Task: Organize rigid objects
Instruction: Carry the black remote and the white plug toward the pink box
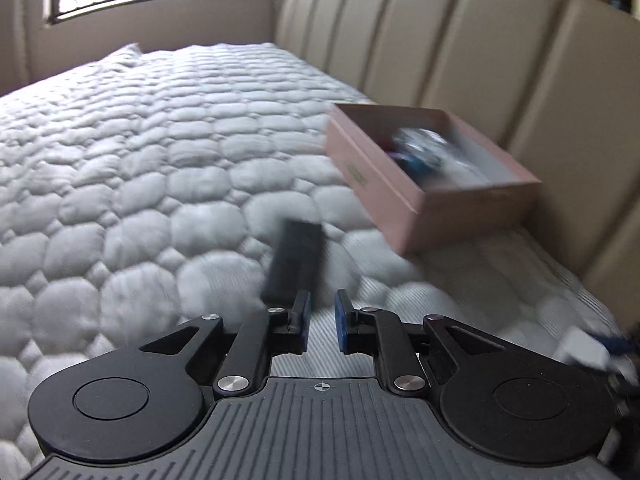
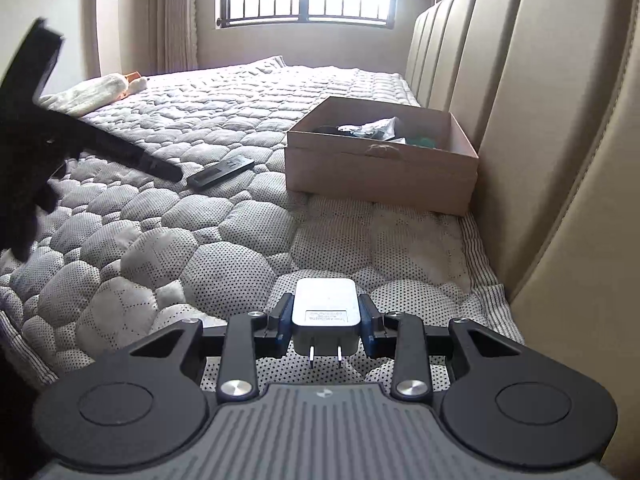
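A black remote (image 1: 294,260) lies on the quilted mattress, its near end just beyond my left gripper's (image 1: 322,320) left pad. The blue pads stand a narrow gap apart with nothing between them. In the right wrist view the remote (image 2: 221,172) lies left of the box, and a black finger (image 2: 132,156) of the left gripper reaches down to its near end. My right gripper (image 2: 325,316) is shut on a white plug-in charger (image 2: 325,304), prongs pointing back at the camera. The charger (image 1: 582,346) also shows at the lower right of the left wrist view. An open pink cardboard box (image 2: 380,164) holds several small items.
The box (image 1: 424,200) stands against the padded beige headboard (image 2: 540,120) along the bed's right side. A white bundle of cloth (image 2: 100,88) lies at the far left of the mattress (image 2: 224,264), below a barred window. The left wrist view is blurred.
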Action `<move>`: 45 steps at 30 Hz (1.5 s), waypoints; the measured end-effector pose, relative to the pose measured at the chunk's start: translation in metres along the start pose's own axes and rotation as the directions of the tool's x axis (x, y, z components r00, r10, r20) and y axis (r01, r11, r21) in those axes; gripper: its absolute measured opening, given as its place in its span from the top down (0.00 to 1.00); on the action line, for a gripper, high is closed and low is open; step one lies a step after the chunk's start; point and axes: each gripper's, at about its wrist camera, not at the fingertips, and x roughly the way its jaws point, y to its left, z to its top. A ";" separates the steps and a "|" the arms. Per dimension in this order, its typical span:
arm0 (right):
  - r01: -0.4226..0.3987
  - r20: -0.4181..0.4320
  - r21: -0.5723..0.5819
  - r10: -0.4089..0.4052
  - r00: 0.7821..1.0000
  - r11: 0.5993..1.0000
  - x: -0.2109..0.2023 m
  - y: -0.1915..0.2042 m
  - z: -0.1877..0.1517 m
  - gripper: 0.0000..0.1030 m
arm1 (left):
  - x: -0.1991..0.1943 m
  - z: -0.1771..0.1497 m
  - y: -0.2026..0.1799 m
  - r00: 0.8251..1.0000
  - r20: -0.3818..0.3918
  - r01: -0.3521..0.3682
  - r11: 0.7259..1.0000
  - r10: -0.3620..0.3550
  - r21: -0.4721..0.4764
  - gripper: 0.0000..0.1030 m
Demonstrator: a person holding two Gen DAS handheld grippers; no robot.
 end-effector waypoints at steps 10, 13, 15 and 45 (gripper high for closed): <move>0.154 0.049 0.067 -0.157 0.986 0.986 0.053 -0.024 0.007 0.69 | 0.052 0.001 -0.022 0.993 -0.003 -0.113 0.989 0.114 0.097 0.80; 0.111 0.043 0.132 -0.118 0.992 0.985 0.055 -0.037 0.007 0.68 | 0.053 0.002 -0.026 0.996 -0.019 -0.087 0.991 0.089 0.105 0.72; 0.095 0.053 0.145 -0.104 0.993 0.985 0.054 -0.042 0.005 0.55 | 0.054 0.002 -0.030 0.998 -0.037 -0.050 0.991 0.055 0.122 0.68; 0.035 0.067 0.139 -0.044 0.997 0.990 0.055 -0.040 -0.005 0.34 | 0.074 0.019 -0.005 0.989 -0.092 -0.101 0.986 0.114 0.130 0.57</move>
